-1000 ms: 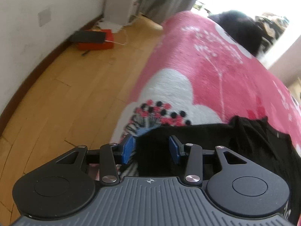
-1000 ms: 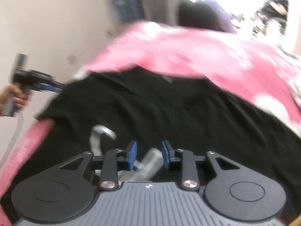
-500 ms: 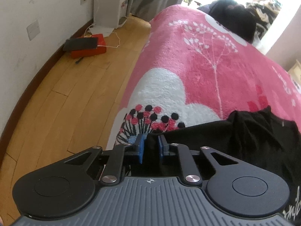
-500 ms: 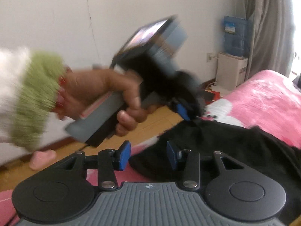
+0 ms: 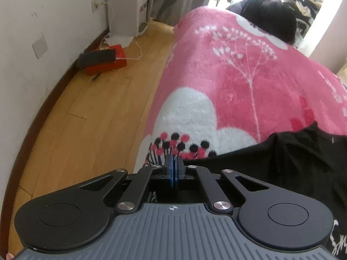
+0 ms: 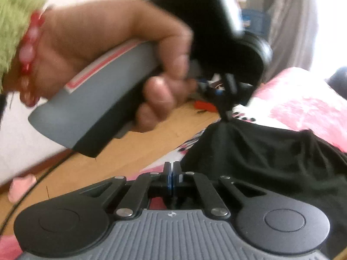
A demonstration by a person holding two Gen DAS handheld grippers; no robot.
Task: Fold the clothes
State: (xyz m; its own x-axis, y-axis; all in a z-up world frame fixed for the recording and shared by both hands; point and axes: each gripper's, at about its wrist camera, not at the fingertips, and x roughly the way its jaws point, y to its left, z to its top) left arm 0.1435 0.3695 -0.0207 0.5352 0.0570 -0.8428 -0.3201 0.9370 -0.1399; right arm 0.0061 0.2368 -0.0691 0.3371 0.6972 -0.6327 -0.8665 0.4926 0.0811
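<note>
**Both claws pressed together at the edge of the black garment**

From the left wrist camera we see our left gripper [image 5: 174, 169] with its blue pads [image 5: 171, 170] pressed together. The black garment [image 5: 288, 162] lies on the pink blanket [image 5: 227, 75], spreading to the right of and beneath the claw; its near edge runs up to the fingertips, though here we cannot tell whether cloth sits between the pads. Left of the bed is the wooden floor [image 5: 91, 117], with a red box [image 5: 106, 64] by the wall.

From the right wrist camera we see our right gripper [image 6: 172, 177] likewise drawn tight, pads touching; the garment [image 6: 271, 158] lies just right of and beyond its tips, and we cannot tell whether it pinches any cloth. Ahead, a hand [image 6: 104, 52] with a green cuff [image 6: 17, 28] and red bead bracelet [image 6: 28, 49] holds the left gripper [image 6: 226, 114], blurred, whose tips pinch a corner of the garment and lift it into a peak above the blanket [image 6: 303, 104].
</note>
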